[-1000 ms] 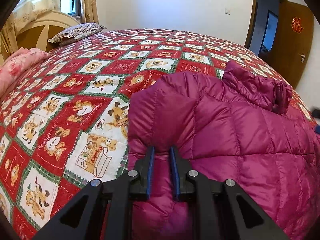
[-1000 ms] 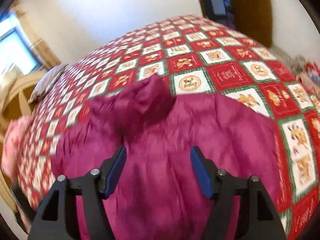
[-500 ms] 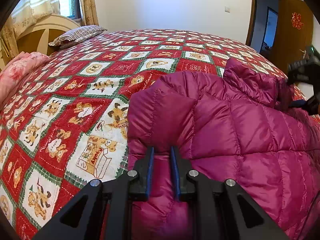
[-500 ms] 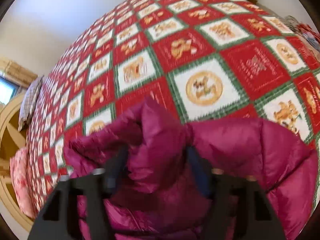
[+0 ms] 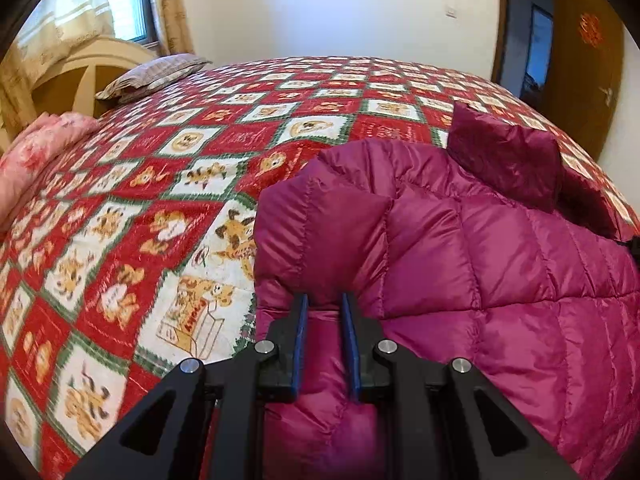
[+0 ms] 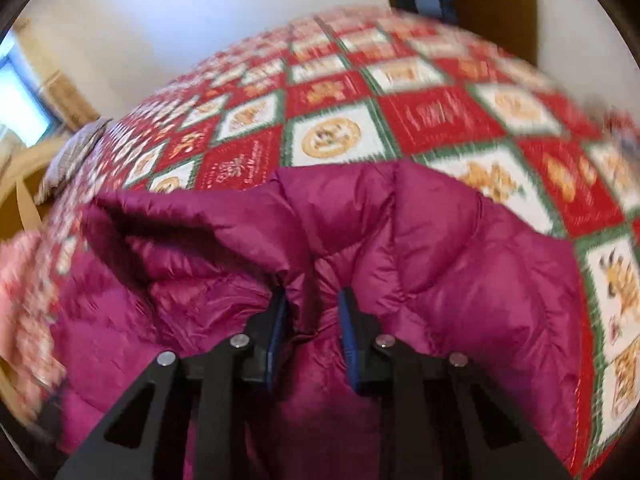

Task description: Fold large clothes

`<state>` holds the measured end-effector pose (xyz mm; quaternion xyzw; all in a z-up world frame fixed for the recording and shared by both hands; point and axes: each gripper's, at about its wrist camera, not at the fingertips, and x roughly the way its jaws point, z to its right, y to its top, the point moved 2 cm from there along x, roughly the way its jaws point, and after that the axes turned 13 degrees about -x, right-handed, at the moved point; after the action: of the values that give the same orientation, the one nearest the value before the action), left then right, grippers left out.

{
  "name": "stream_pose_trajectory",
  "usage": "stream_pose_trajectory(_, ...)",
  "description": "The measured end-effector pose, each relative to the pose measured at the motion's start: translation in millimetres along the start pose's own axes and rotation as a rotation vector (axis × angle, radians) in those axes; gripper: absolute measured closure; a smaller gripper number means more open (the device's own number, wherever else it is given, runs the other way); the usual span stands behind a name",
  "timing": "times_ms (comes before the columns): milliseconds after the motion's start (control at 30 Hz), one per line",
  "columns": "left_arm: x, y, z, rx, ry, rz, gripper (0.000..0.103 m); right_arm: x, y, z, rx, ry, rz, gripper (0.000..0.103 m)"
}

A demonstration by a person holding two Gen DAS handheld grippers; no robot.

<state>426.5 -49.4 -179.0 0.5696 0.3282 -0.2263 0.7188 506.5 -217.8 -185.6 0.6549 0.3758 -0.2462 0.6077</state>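
Observation:
A magenta quilted down jacket (image 5: 460,248) lies on the bed, its collar (image 5: 504,160) standing up at the far right. My left gripper (image 5: 323,308) is shut on a puffy fold at the jacket's left edge. In the right wrist view the same jacket (image 6: 440,260) fills the lower frame. My right gripper (image 6: 312,304) is shut on a bunched fold of the jacket near its raised collar (image 6: 192,224).
The bed has a red, white and green patchwork quilt (image 5: 168,208) with bear prints. A striped pillow (image 5: 156,74) and a pink blanket (image 5: 36,152) lie at the left by the wooden headboard (image 5: 76,80). A brown door (image 5: 584,64) stands at the far right.
My right gripper moved onto the collar area and closed from wide open onto the jacket. The collar now stands up flatter. My left gripper kept its hold and barely moved.

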Motion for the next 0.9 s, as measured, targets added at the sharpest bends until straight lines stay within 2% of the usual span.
stream_pose_trajectory(67, -8.8, 10.5, 4.8, 0.011, -0.047, -0.024, 0.085, -3.1, -8.4, -11.2, -0.077, -0.061, 0.066, 0.076)
stream_pose_trajectory(133, -25.7, 31.9, 16.3, 0.006, -0.168, -0.018, 0.085, -2.8, -6.9, -11.9, -0.075, -0.063, 0.076, 0.075)
stream_pose_trajectory(167, -32.3, 44.4, 25.8, 0.014, -0.203, -0.006, 0.085, -2.0, -5.2, -12.4, -0.071, -0.059, 0.080, 0.075)
stream_pose_trajectory(200, -35.6, 55.1, 34.4, 0.022, -0.221, 0.000, 0.080, -2.3, -5.5, -11.9, -0.069, -0.054, 0.085, 0.075)
stream_pose_trajectory(267, -34.6, 80.1, 55.1, 0.021, -0.281, -0.010, 0.060, -3.4, -5.9, -8.6, -0.064, -0.049, 0.095, 0.075)
stream_pose_trajectory(300, -31.5, 91.0, 64.8, 0.006, -0.322, -0.015, 0.044, -4.1, -7.4, -8.0, -0.062, -0.047, 0.100, 0.075)
stream_pose_trajectory(333, -25.9, 103.3, 76.7, -0.012, -0.374, -0.015, 0.036, -4.0, -8.2, -9.2, -0.061, -0.046, 0.103, 0.075)
stream_pose_trajectory(400, -11.3, 122.2, 97.5, -0.026, -0.427, -0.021, 0.035, -5.3, -11.0, -10.1, -0.053, -0.039, 0.112, 0.075)
stream_pose_trajectory(467, 14.0, 134.5, 115.5, -0.047, -0.422, -0.099, 0.033, -6.0, -11.5, -8.2, -0.042, -0.025, 0.119, 0.075)
stream_pose_trajectory(500, 33.5, 134.3, 124.8, -0.064, -0.398, -0.181, 0.032, -4.1, -11.2, -9.3, -0.040, -0.022, 0.121, 0.075)
stream_pose_trajectory(567, 70.4, 124.4, 133.7, -0.087, -0.332, -0.322, 0.032, -4.0, -11.3, -8.0, -0.034, -0.014, 0.125, 0.075)
stream_pose_trajectory(600, 86.0, 116.0, 135.3, -0.100, -0.296, -0.374, 0.032, -4.1, -11.5, -7.7, -0.032, -0.009, 0.127, 0.075)
stream_pose_trajectory(633, 93.9, 109.2, 135.1, -0.101, -0.271, -0.390, 0.032, -4.0, -12.0, -7.0, -0.029, -0.005, 0.128, 0.075)
stream_pose_trajectory(667, 95.0, 103.1, 133.3, -0.092, -0.260, -0.376, 0.032, -3.9, -12.0, -6.0, -0.025, 0.000, 0.130, 0.075)
stream_pose_trajectory(700, 90.3, 97.0, 127.9, -0.080, -0.258, -0.329, 0.033, -3.9, -12.2, -5.7, -0.022, 0.004, 0.131, 0.075)
stream_pose_trajectory(767, 78.2, 88.0, 116.8, -0.068, -0.246, -0.280, 0.043, -3.8, -12.2, -5.4, -0.019, 0.008, 0.132, 0.075)
stream_pose_trajectory(800, 72.6, 84.3, 110.8, -0.051, -0.241, -0.269, 0.051, -3.8, -12.2, -5.2, -0.018, 0.009, 0.132, 0.075)
stream_pose_trajectory(900, 58.9, 75.8, 89.1, -0.021, -0.242, -0.243, 0.053, -3.6, -12.2, -5.0, -0.017, 0.009, 0.132, 0.075)
